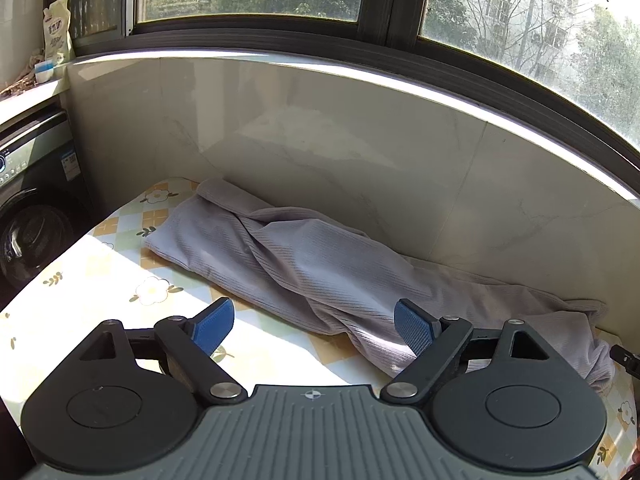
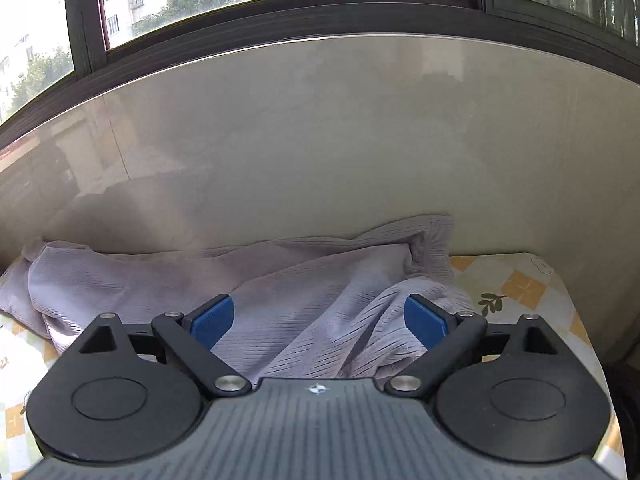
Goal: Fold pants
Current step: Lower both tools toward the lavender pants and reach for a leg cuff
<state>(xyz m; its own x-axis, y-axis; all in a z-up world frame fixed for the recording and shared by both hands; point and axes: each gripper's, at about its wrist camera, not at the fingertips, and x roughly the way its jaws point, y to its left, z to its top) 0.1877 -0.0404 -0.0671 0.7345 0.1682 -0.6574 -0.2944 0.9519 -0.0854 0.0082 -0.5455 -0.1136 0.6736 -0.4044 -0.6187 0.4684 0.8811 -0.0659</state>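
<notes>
The grey pants [image 1: 320,264] lie rumpled along the tiled wall [image 1: 320,128] on the flowered tablecloth [image 1: 80,272]; the left gripper [image 1: 314,326] hangs over their near edge, fingers apart, gripping nothing. The right gripper [image 2: 318,320] hovers above the waistband end, fingers likewise spread wide and empty.

Two hand-held grippers tilt downward side by side: the left gripper [image 1: 314,330] with jaws spread wide and nothing between its blue pads [image 1: 212,330]; the right gripper [image 2: 318,322] likewise gaping, gripping nothing.
</notes>
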